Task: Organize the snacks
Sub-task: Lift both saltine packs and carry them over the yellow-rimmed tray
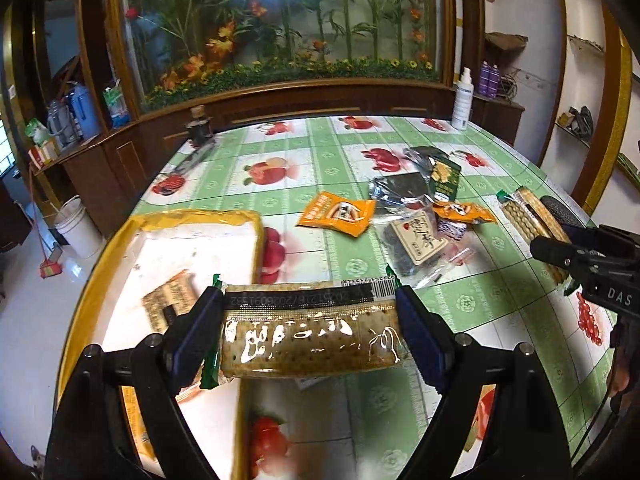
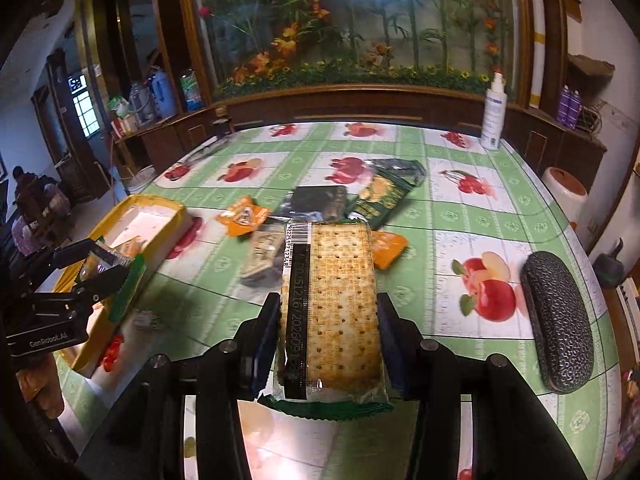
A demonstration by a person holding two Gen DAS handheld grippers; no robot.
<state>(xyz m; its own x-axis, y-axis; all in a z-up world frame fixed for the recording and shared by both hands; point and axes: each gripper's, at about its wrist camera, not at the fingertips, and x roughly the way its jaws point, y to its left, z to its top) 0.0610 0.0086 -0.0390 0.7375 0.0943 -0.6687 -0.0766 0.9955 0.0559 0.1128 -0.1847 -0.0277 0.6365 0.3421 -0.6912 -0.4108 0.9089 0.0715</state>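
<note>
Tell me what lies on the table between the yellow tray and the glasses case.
In the right wrist view, between the yellow tray and the glasses case lies the snack pile: orange packets, a dark packet and a green packet.

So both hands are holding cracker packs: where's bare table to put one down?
Bare tablecloth lies between the snack pile and the glasses case, and beyond the pile toward the spray bottle. The middle is crowded.

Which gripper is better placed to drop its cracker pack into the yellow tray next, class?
Probably the left. The left gripper holds its cracker pack right over the yellow tray, while the right gripper holds its pack over the tablecloth, farther away.
</note>
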